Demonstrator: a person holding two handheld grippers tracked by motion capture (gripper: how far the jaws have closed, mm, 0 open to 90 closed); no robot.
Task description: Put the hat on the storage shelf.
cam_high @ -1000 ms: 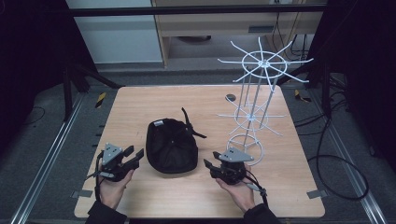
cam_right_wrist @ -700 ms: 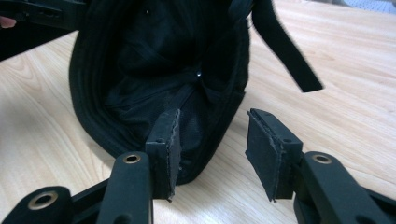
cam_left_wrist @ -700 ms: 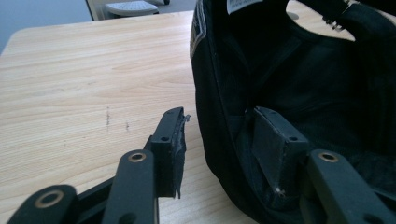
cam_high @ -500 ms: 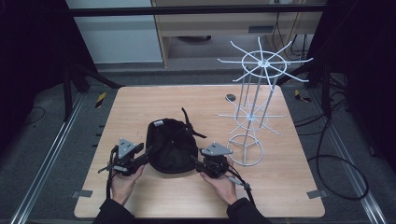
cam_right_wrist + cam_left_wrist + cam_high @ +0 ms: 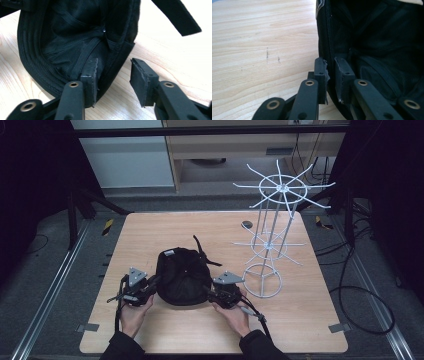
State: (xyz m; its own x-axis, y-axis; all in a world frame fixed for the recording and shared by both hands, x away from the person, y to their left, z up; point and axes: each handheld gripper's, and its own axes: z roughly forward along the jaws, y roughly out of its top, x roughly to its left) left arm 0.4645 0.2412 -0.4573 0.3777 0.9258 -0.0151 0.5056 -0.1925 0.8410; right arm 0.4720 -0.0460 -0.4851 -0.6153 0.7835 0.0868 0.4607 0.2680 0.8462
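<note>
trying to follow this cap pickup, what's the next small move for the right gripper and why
Probably close the right gripper on the cap edge. Its jaws have just been closing but stand apart, with the rim between them and the outer pad clear of the fabric. The left gripper already pinches the opposite rim, so a lift needs this grip first.

We saw a black cap [image 5: 182, 276] of fine mesh weave, with a black strap [image 5: 200, 249], on a pale wood-grain desk [image 5: 150, 235]. The rack [image 5: 272, 237] beside it was white wire. Both grippers, left [image 5: 152, 284] and right [image 5: 210, 292], were black with grey top plates and brass-coloured rivets.
</note>
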